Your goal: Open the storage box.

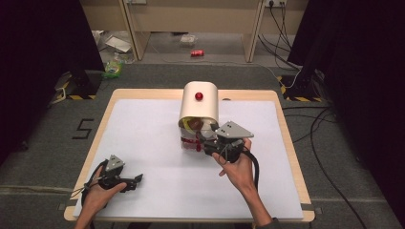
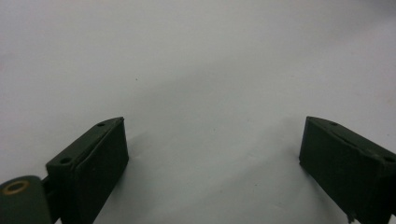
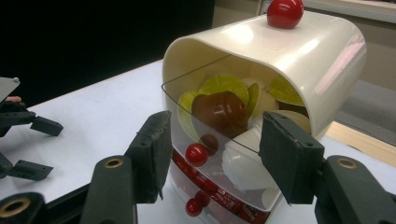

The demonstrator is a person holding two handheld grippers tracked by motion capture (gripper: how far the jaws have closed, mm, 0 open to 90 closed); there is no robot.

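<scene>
A cream dispenser (image 1: 199, 107) with a red knob on top (image 3: 285, 11) stands at the table's far middle. Its clear front bin (image 3: 219, 186) is tilted out and holds brown (image 3: 222, 109), yellow-green and white capsules. My right gripper (image 3: 215, 140) sits at that bin, its jaws drawn narrow on either side of the bin's front, with a small red knob (image 3: 196, 154) between them; where the pads touch is hidden. In the high view the right gripper (image 1: 203, 143) sits at the dispenser's lower right. My left gripper (image 1: 139, 180) rests open near the front left, nothing between its fingers (image 2: 100, 163).
The white mat (image 1: 143, 124) covers a wooden table with a bare wooden rim. A lower drawer with red packets (image 3: 224, 198) sits under the clear bin. Beyond the table's far edge are cables, a red can (image 1: 197, 53) and clutter on the floor.
</scene>
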